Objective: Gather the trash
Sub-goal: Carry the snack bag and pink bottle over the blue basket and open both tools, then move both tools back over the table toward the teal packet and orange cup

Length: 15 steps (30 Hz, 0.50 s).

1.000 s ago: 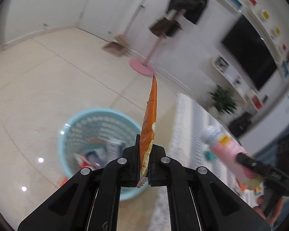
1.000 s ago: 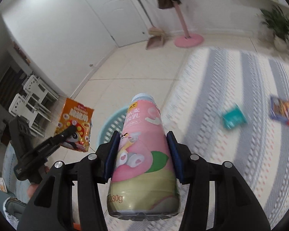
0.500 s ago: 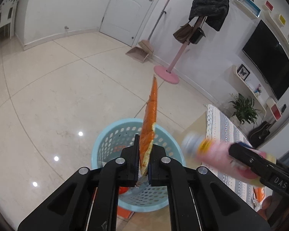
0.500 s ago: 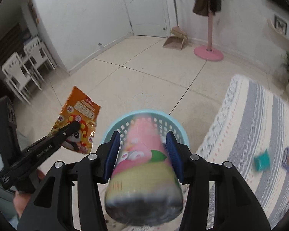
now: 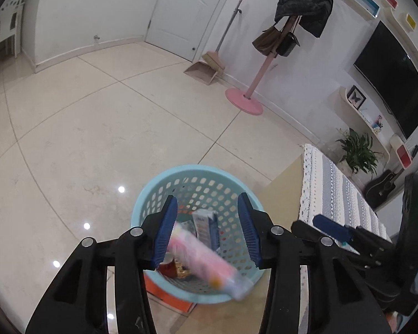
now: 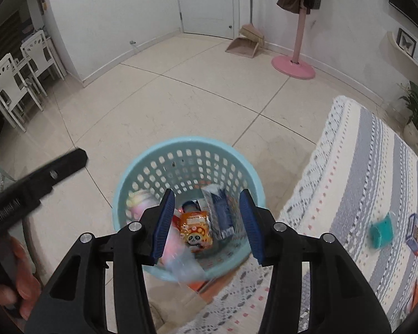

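Beige tiled floor (image 6: pixel 181 97) carries the blue basket (image 6: pixel 142 167) beside a striped rug (image 6: pixel 361 167); both grippers (image 5: pixel 207 231) (image 6: pixel 206 222) gape wide, holding nothing.

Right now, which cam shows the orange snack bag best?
Right wrist: the snack bag lies face-up in the basket, panda print clear between the open right tool. Left wrist shows at most a sliver; the blurred pink bottle covers it.
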Motion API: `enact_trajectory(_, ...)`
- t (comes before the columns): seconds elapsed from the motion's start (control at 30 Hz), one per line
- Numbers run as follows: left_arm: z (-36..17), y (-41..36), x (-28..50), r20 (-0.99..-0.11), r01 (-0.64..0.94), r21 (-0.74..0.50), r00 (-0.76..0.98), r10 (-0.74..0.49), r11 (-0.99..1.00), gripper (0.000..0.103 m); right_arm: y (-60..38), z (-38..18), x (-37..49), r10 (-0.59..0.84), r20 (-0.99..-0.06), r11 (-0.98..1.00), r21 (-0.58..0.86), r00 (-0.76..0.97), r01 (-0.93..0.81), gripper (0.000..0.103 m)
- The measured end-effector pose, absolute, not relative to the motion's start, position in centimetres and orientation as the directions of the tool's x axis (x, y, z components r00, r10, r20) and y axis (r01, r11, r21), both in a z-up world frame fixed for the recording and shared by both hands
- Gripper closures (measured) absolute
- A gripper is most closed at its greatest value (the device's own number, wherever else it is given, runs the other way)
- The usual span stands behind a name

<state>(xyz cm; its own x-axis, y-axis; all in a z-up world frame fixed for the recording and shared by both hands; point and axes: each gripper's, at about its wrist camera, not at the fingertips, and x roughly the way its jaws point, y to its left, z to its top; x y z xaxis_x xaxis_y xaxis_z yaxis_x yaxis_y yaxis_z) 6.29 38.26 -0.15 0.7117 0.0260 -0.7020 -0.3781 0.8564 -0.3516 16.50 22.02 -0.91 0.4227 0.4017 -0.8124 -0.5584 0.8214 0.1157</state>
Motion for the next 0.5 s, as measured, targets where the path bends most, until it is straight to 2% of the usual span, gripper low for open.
enact_trajectory(0.37, 0.3, 36.2, 7.1, -0.698, -0.353, -0.349, 0.716, 0.01, 0.868, 0.058, 19.2, -1.4, 15.5, 0.421, -0.809, 0.816, 0.142, 0.409, -0.56, 0.058)
enact_trajectory(0.47, 0.8, 35.1, 7.4, -0.683, -0.338, -0.362, 0.731, -0.001, 0.869, 0.053, 17.7, -0.5, 15.4, 0.445, -0.796, 0.818, 0.175, 0.409, -0.549, 0.057)
enact_trajectory(0.5, 1.1, 34.5, 7.5, -0.673, -0.329, -0.369, 0.74, -0.005, 0.869, 0.051, 17.1, -0.2, 15.4, 0.453, -0.791, 0.818, 0.185, 0.411, -0.544, 0.054)
